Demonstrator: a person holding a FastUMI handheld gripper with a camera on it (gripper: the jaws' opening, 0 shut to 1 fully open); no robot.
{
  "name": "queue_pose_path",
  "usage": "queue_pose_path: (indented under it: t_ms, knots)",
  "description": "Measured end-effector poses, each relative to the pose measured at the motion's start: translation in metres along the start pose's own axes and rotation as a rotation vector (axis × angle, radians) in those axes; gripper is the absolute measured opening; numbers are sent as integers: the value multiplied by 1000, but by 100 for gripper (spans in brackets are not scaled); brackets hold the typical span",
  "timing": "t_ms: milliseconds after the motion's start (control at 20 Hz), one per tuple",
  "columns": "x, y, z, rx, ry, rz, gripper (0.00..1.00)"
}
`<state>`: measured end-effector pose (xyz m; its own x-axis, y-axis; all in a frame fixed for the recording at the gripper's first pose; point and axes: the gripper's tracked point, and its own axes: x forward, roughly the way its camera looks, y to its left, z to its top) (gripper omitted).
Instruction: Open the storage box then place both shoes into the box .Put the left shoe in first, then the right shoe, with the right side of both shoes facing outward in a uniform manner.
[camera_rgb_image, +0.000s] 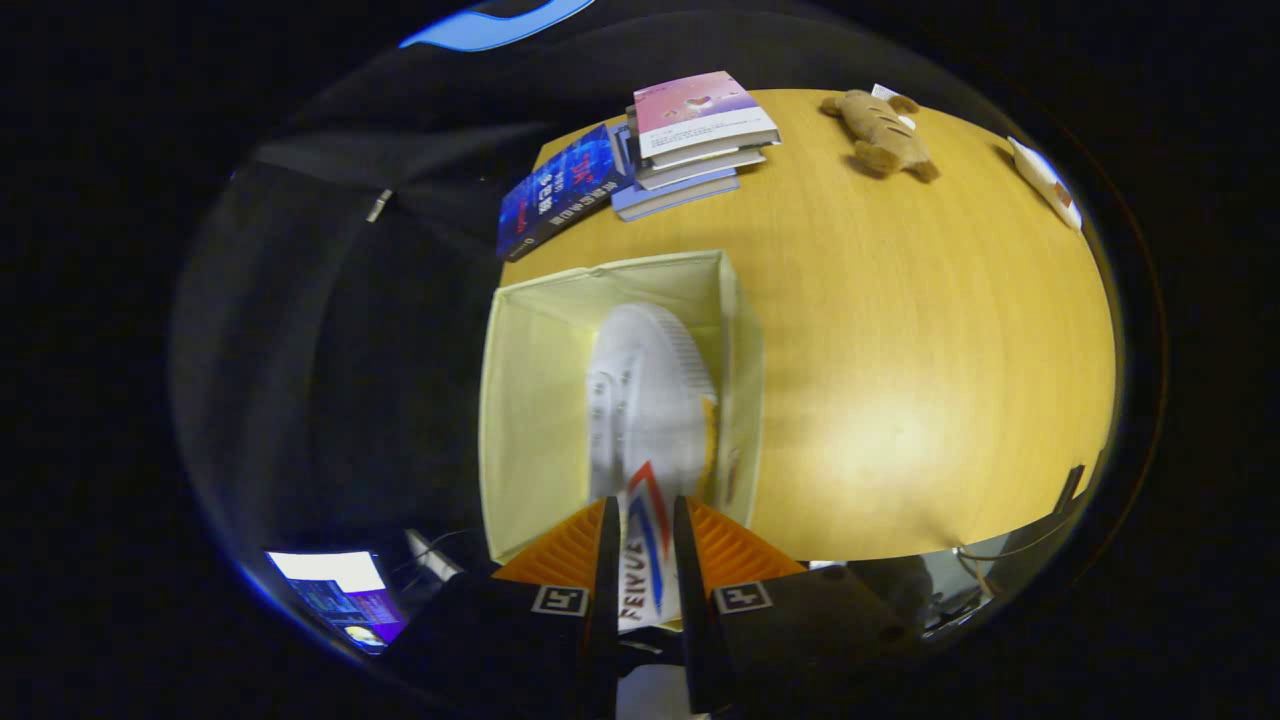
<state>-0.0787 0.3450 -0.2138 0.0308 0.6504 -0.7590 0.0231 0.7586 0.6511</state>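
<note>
Clearly the shoe (648, 400) hangs over the open box (530, 400), toe pointing away from the gripper (646, 545), whose two fingers are closed narrowly on the heel end, one pressing each side. Its striped side faces up toward the camera. It is a canvas sneaker with a ribbed rubber toe, so I judge it light and soft in the upper, stiffer at the sole; the heel is a fair place to hold, though the toe may droop and swing from such a grip. Whether this is the left or right shoe I cannot tell. The box is a pale fabric bin, likely floppy, standing at the worktop (900, 400) edge. Beyond it lie stacked books (690, 140), with a plush toy (882, 132) well apart.
</note>
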Motion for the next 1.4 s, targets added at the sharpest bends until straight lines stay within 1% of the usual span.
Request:
queue_pose_path:
  t_ms: [150, 200, 300, 350, 450, 500, 550, 700, 850, 950, 1100, 1150, 1400]
  knots:
    - [-6, 6, 8, -9, -22, 32, 50]
    - [-8, 6, 8, -11, -25, 38, 54]
    - [-12, 3, 8, -30, -33, 44, 71]
    - [-15, -1, 9, -45, -44, 41, 85]
    - [-19, -13, 8, -78, -67, 20, 95]
    - [-22, -18, 7, -97, -78, 12, 95]
    - [-25, -22, 6, -113, -85, 5, 98]
    - [-41, -34, 6, -146, -151, -2, 99]
    - [-63, -43, 11, -175, -248, 3, 99]
    - [-81, -54, 20, -199, -338, -14, 99]
    - [-111, -78, 38, -248, -482, -74, 99]
    - [-123, -90, 35, -268, -527, -104, 99]
    - [-194, -130, 64, -352, -769, -240, 99]
